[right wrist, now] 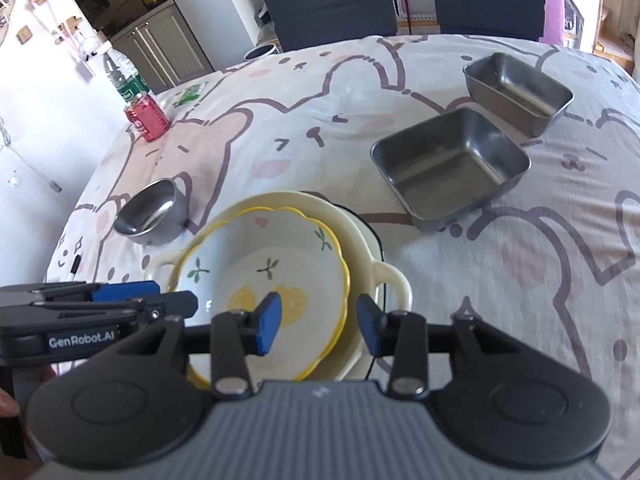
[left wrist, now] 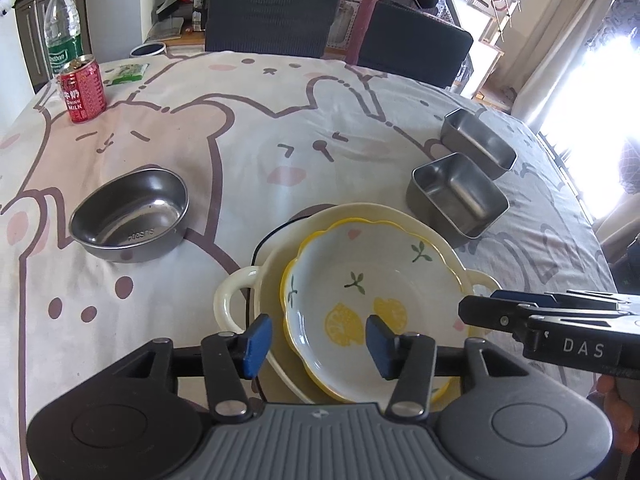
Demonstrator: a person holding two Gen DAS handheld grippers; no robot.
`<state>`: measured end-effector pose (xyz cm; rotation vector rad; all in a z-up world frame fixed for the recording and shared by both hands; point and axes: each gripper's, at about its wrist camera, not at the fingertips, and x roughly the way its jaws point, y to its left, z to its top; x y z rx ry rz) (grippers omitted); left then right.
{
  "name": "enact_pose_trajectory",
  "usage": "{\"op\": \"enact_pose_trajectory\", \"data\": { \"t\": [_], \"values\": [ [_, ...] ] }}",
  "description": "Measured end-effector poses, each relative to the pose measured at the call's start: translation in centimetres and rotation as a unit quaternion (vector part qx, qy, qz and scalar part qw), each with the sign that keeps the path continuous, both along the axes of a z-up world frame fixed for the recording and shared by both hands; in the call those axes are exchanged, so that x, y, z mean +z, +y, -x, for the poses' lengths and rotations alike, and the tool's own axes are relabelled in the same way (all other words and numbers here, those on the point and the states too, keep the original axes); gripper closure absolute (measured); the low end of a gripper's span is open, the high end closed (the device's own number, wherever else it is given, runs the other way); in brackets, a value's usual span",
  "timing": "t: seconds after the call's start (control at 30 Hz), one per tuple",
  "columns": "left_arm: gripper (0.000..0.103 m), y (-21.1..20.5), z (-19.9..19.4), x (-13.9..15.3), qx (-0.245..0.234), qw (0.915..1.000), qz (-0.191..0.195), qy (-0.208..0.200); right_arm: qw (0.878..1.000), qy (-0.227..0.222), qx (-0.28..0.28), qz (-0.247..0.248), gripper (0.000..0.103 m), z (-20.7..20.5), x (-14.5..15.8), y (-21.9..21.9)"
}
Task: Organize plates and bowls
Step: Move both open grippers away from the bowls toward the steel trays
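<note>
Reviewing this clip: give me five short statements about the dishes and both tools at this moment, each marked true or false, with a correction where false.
1. The lemon-patterned plate sits inside the cream two-handled dish. True.
2. The two square steel containers are stacked one in the other. False: they stand side by side, the second farther back.
3. The left tool is clamped on the plate's rim. False: its jaws stand apart, pressing on nothing.
4. A round steel bowl stands alone, apart from the stack. True.
5. The right tool holds a steel container. False: it is open and empty above the stack.
</note>
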<state>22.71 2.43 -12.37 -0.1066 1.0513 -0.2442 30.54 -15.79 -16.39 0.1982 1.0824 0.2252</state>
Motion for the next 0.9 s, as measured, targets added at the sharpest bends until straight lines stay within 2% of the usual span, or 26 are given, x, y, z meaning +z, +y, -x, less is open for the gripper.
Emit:
{"op": "enact_pose_trajectory", "data": {
  "t": [0.1,0.17,0.23,0.37,0.43,0.6,0.77,0.83,0.9],
  "values": [
    [0.038,0.1,0.6,0.6,0.005,0.9999,0.006,-0.009,1.000,-0.012,0.001,-0.001,0.050,0.4,0.4,-0.4],
    [0.027,0.1,1.0,1.1,0.011,0.9997,0.013,-0.017,1.000,-0.023,-0.003,-0.003,0.045,0.7,0.8,-0.8],
    [0.021,0.1,1.3,1.5,0.013,0.9994,0.019,-0.027,0.999,-0.034,-0.013,-0.004,0.031,1.0,1.3,-1.4],
    [0.004,-0.1,1.7,2.1,0.029,0.9984,0.031,-0.038,0.998,-0.055,-0.021,-0.016,0.019,1.8,2.1,-2.8],
    [0.002,-0.2,1.7,2.3,0.038,0.9976,0.040,-0.043,0.997,-0.070,-0.028,-0.018,0.009,2.2,2.6,-3.8],
    [0.000,-1.3,1.0,3.1,0.051,0.9944,0.071,-0.059,0.994,-0.103,-0.045,-0.006,0.000,2.3,3.8,-6.4],
    [0.000,-3.8,-0.9,3.5,0.055,0.9910,0.103,-0.065,0.989,-0.141,-0.041,0.024,0.000,0.4,4.6,-8.8],
    [0.000,-5.0,-2.0,3.5,0.055,0.9905,0.108,-0.065,0.984,-0.174,-0.047,0.005,0.000,-0.2,4.6,-9.8],
    [0.000,-6.1,-3.3,3.3,0.049,0.9903,0.113,-0.065,0.984,-0.173,-0.044,0.008,0.000,-1.9,4.2,-10.7]
  ]
}}
